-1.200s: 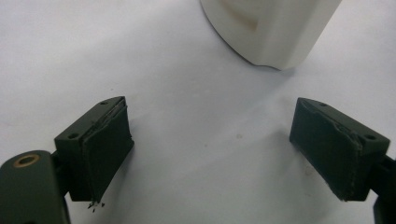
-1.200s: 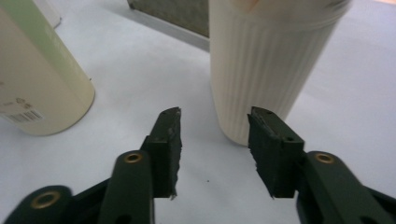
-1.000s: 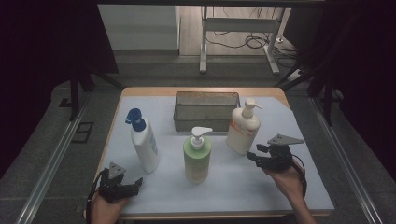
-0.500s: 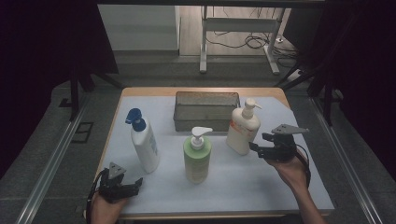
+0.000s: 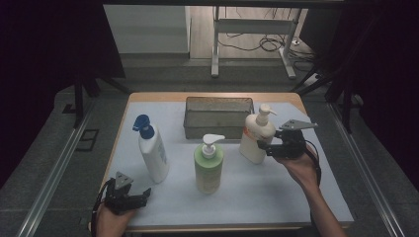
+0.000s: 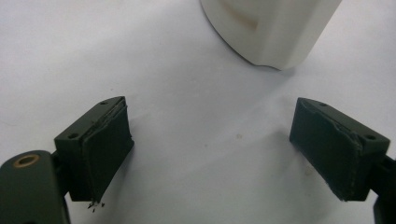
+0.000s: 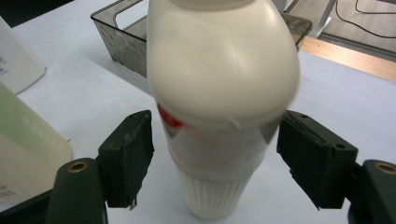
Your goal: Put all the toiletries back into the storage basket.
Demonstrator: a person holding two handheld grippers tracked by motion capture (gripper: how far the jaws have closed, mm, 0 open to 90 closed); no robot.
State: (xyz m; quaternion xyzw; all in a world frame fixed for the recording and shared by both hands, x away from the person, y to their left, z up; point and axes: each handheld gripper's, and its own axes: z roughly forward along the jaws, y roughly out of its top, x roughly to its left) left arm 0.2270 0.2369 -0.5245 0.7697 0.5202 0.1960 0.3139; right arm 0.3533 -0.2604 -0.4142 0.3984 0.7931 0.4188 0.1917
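Note:
A cream pump bottle [image 5: 256, 138] stands upright at the right of the white mat. My right gripper [image 5: 263, 147] comes at it from the right, held in a hand. In the right gripper view the bottle [image 7: 219, 93] stands between the two pads, with a thin gap on each side; the jaws have just been opening. My left gripper [image 5: 142, 196] rests low at the near left, open with nothing between its pads [image 6: 109, 140]. Just beyond it is the base of a white bottle [image 6: 275, 28] with a blue pump [image 5: 153, 153].
A green pump bottle [image 5: 208, 168] stands mid-table, and shows at the left edge of the right gripper view [image 7: 23, 140]. A dark mesh basket [image 5: 217, 104] sits at the back behind the bottles. The mat's near right part is bare.
My right gripper has risen and moved away from the near edge, in beside the cream bottle, and its jaws are wider. The left gripper and the bottles have stayed put.

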